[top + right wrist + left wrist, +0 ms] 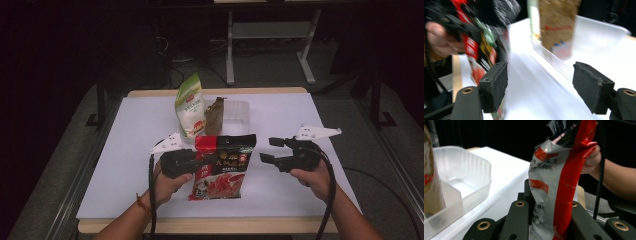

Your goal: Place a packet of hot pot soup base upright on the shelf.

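The red-and-black sauce packet (222, 167) hangs upright above the white bench (280, 165), its long axis vertical with the black top edge uppermost. The left gripper (197, 161) pinches its left edge between its jaws. Chinese characters cover its front, too small to read. The right gripper (266, 150) stands just beside the packet, jaws spread and empty.

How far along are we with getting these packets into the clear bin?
Two look done: the white and green pouch and the brown bag stand upright in the clear bin. In hand: the left gripper clamps the red and black sauce packet, which looks lifted off the table. The right gripper is open beside it, holding nothing. Left, probably: carrying that packet to the bin.
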`<state>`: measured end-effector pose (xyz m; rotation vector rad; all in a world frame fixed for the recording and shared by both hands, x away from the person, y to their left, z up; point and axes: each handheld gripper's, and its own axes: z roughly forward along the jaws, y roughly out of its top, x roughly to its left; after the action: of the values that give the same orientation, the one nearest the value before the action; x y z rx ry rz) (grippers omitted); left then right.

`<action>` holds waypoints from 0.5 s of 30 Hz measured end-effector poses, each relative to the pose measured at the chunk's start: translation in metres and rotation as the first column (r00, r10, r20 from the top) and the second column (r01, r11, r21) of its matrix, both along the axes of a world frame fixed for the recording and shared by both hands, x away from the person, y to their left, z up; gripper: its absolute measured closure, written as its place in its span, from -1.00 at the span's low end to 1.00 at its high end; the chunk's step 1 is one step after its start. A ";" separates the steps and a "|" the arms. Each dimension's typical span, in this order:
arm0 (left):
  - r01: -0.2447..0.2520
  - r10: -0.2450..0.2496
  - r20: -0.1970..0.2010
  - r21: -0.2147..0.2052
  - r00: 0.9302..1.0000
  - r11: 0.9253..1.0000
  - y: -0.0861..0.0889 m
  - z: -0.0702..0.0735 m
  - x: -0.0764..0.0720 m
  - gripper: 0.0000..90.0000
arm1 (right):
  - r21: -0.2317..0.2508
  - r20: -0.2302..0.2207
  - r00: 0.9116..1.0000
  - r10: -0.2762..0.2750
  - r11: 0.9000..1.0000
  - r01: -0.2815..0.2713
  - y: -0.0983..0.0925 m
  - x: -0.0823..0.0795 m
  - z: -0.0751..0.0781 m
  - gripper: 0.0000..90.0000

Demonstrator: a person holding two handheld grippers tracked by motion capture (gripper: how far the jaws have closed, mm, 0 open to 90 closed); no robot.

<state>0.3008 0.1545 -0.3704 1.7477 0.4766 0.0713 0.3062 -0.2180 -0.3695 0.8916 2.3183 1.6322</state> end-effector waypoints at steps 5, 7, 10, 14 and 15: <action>-0.036 0.036 0.015 -0.002 0.999 0.999 0.001 0.005 0.003 0.78 | -0.045 -0.014 0.996 -0.083 0.996 0.082 -0.020 -0.004 -0.014 -0.43; -0.051 0.051 0.024 -0.004 0.998 0.999 0.001 0.007 0.004 0.78 | -0.096 -0.019 0.993 -0.114 0.989 0.112 -0.024 -0.006 -0.021 -0.47; -0.078 0.079 0.038 -0.015 0.996 0.997 0.002 0.012 0.009 0.78 | -0.142 -0.021 0.991 -0.132 0.982 0.128 -0.029 -0.009 -0.030 -0.50; -0.102 0.103 0.074 -0.014 0.992 0.995 0.001 0.020 0.014 0.78 | -0.158 -0.005 0.985 -0.175 0.972 0.172 -0.032 -0.012 -0.040 -0.59; -0.114 0.115 0.077 -0.021 0.990 0.993 0.001 0.021 0.015 0.78 | -0.155 -0.001 0.983 -0.183 0.971 0.181 -0.032 -0.012 -0.042 -0.61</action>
<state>0.3161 0.1554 -0.3489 1.6944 0.5187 0.2160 0.2939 -0.2501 -0.4111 1.0496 2.2591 1.3584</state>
